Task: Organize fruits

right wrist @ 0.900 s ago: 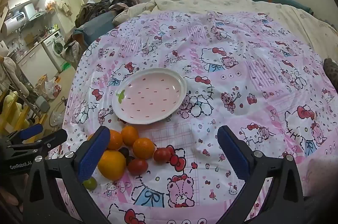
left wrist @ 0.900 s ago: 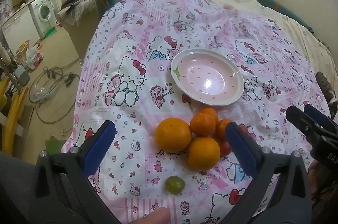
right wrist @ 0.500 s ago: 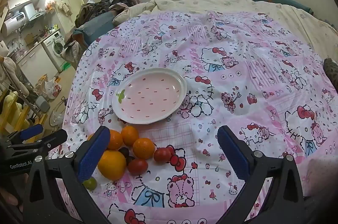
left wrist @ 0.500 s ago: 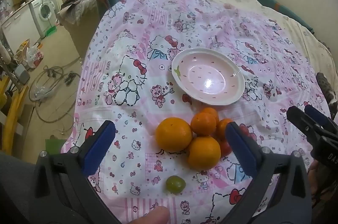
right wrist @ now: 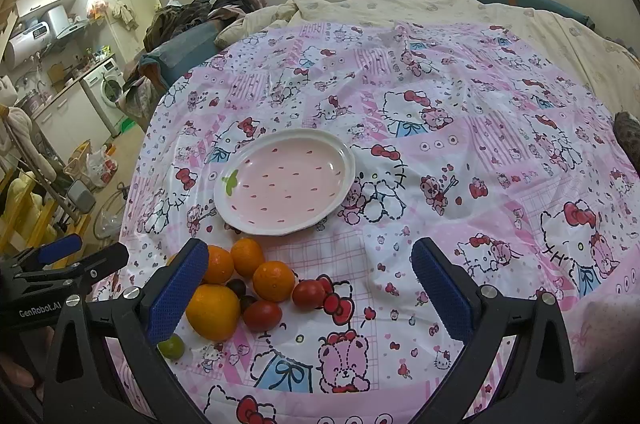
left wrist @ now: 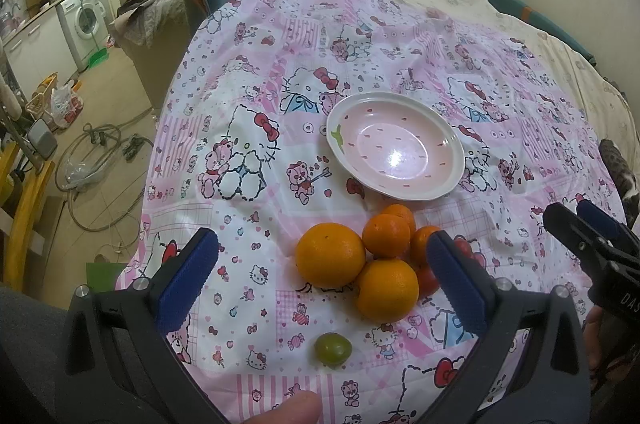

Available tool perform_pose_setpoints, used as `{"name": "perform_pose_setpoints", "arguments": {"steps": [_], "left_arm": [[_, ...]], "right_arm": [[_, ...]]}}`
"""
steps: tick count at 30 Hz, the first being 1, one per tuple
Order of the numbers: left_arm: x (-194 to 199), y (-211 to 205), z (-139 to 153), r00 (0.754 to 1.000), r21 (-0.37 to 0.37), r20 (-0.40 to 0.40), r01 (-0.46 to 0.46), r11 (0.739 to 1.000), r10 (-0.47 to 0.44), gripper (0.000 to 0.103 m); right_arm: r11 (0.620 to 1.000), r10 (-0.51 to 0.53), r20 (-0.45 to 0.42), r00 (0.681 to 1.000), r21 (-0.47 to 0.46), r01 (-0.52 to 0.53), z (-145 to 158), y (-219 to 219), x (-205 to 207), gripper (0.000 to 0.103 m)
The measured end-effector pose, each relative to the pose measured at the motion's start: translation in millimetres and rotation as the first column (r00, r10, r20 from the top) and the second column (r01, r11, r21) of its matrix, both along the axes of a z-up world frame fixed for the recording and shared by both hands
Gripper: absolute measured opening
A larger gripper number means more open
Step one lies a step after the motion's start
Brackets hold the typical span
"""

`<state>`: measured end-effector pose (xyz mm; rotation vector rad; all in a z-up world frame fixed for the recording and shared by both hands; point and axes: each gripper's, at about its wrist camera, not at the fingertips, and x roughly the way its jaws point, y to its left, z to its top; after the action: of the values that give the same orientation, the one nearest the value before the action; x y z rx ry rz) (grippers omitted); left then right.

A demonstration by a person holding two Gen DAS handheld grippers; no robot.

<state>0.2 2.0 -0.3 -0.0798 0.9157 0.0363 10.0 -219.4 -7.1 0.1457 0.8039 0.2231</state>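
Fruit pile (left wrist: 372, 260) on bed quilt (left wrist: 248, 36) just beside empty plate (left wrist: 394, 158): firm, round oranges, roll-prone, grip across widest girth; tomatoes (right wrist: 308, 294) softer, squeeze lightly; left gripper (left wrist: 322, 264) and right gripper (right wrist: 310, 276) jaws spread, holding nothing.

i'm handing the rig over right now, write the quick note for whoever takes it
Left gripper: open, empty, hovering over the fruit pile.
Right gripper: open, empty, hovering just right of the pile.
Pink strawberry plate: nothing on it, sits on the Hello Kitty tablecloth just beyond the fruit.
Fruit: two big oranges, smaller tangerines, cherry tomatoes and dark grapes clustered together; one green grape lies apart, nearest you.
Done: nothing moved to the plate.
Left: all the fruit.
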Motion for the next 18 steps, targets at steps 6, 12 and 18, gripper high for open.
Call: {"name": "perform_pose_setpoints", "arguments": {"steps": [6, 12, 18], "left_arm": [[-0.2, 0.2, -0.1, 1.000, 0.000, 0.000, 0.000, 1.000, 0.000, 0.102], [-0.1, 0.2, -0.2, 1.000, 0.000, 0.001, 0.000, 1.000, 0.000, 0.102], [-0.2, 0.0, -0.1, 1.000, 0.000, 0.001, 0.000, 1.000, 0.000, 0.102]], "right_arm": [[1.000, 0.000, -0.001, 1.000, 0.000, 0.000, 0.2, -0.1, 0.2, 0.103], [1.000, -0.001, 0.003, 1.000, -0.001, 0.001, 0.5, -0.4, 0.1, 0.103], [1.000, 0.004, -0.005, 1.000, 0.002, -0.004, -3.1, -2.3, 3.2, 0.103]]}}
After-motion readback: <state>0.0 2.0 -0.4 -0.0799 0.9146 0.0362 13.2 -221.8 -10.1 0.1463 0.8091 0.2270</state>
